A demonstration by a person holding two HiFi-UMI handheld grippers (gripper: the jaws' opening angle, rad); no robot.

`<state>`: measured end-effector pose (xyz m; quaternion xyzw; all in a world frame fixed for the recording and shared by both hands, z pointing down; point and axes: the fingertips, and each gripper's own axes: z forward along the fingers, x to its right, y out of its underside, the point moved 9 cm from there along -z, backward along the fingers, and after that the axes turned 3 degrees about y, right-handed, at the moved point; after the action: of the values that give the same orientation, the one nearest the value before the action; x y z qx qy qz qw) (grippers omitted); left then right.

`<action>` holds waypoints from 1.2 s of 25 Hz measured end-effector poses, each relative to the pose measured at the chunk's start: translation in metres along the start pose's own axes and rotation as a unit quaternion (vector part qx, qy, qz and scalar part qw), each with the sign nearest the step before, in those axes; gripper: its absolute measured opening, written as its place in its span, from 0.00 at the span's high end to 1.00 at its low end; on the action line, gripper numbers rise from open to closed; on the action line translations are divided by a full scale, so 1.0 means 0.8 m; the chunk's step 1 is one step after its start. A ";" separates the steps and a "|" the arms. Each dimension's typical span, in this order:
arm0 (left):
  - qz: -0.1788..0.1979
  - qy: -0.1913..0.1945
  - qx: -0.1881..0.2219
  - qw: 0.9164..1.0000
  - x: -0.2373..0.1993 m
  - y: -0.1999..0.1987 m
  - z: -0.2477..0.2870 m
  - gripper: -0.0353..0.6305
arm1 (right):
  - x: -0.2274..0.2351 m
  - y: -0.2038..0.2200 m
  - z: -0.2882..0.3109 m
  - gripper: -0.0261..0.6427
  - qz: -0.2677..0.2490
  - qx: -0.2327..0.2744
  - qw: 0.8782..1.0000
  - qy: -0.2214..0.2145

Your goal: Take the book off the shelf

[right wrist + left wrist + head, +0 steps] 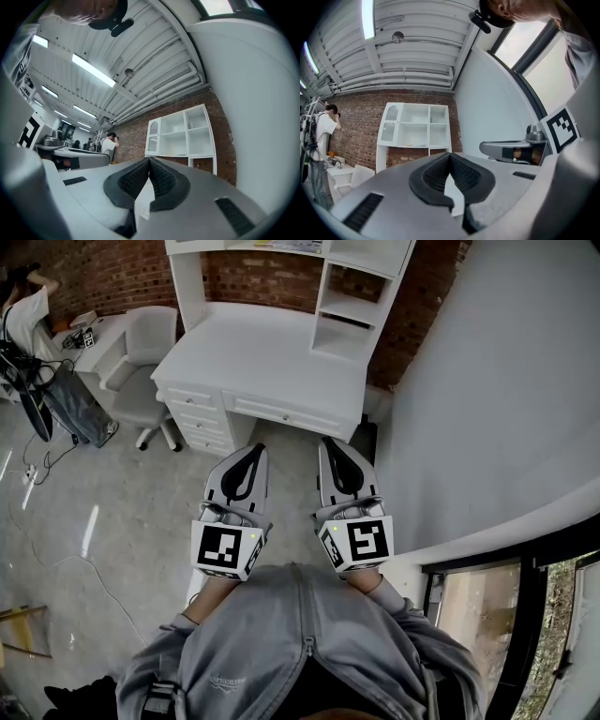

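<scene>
A white desk (272, 357) with a shelf unit (361, 296) on top stands against the brick wall ahead. A flat, book-like thing (286, 245) lies on a shelf at the picture's top edge; too little of it shows to be sure. In the gripper views the same shelf unit (415, 124) (180, 131) stands far off. My left gripper (255, 448) and right gripper (330, 442) hover side by side over the floor, short of the desk's front. Both are shut with nothing between the pads (450, 157) (149, 161).
A grey office chair (141, 362) stands left of the desk, beside a small white table (89, 334) with small items. Cables and a bag lie on the floor at left. A white wall (487, 409) runs along the right. A person (326, 126) stands far off by the brick wall.
</scene>
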<state>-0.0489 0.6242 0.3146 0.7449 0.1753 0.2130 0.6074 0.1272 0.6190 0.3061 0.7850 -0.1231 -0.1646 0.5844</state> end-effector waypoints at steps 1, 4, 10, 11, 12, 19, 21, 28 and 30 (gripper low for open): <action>0.001 -0.001 0.000 1.000 0.003 0.001 0.003 0.94 | 0.004 0.001 0.000 0.92 0.004 0.002 1.000 -0.003; 0.002 -0.005 -0.001 1.000 0.011 0.005 0.009 0.94 | 0.016 0.008 -0.004 0.92 0.008 0.002 1.000 -0.005; 0.002 -0.005 -0.005 1.000 0.018 0.009 0.023 0.94 | 0.032 0.014 0.001 0.92 0.010 -0.001 1.000 -0.009; 0.003 -0.005 -0.004 1.000 0.019 0.010 0.025 0.94 | 0.034 0.016 0.002 0.92 0.009 -0.002 1.000 -0.009; 0.003 -0.006 -0.004 1.000 0.019 0.011 0.027 0.94 | 0.037 0.018 0.003 0.92 0.008 -0.004 1.000 -0.008; 0.006 -0.003 -0.007 1.000 0.006 0.019 0.047 0.94 | 0.049 0.024 0.014 0.92 0.010 -0.003 1.000 0.002; 0.002 0.000 -0.008 1.000 0.001 0.025 0.053 0.94 | 0.050 0.028 0.021 0.92 0.010 -0.002 1.000 0.002; -0.010 0.003 -0.007 1.000 -0.044 0.045 0.086 0.94 | 0.048 0.049 0.078 0.92 0.005 -0.008 1.000 -0.004; -0.014 0.004 -0.008 1.000 -0.063 0.051 0.101 0.94 | 0.051 0.055 0.101 0.92 0.003 -0.010 1.000 -0.002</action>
<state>-0.0485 0.5225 0.3355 0.7369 0.1862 0.2089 0.6153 0.1317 0.5197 0.3225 0.7785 -0.1249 -0.1656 0.5924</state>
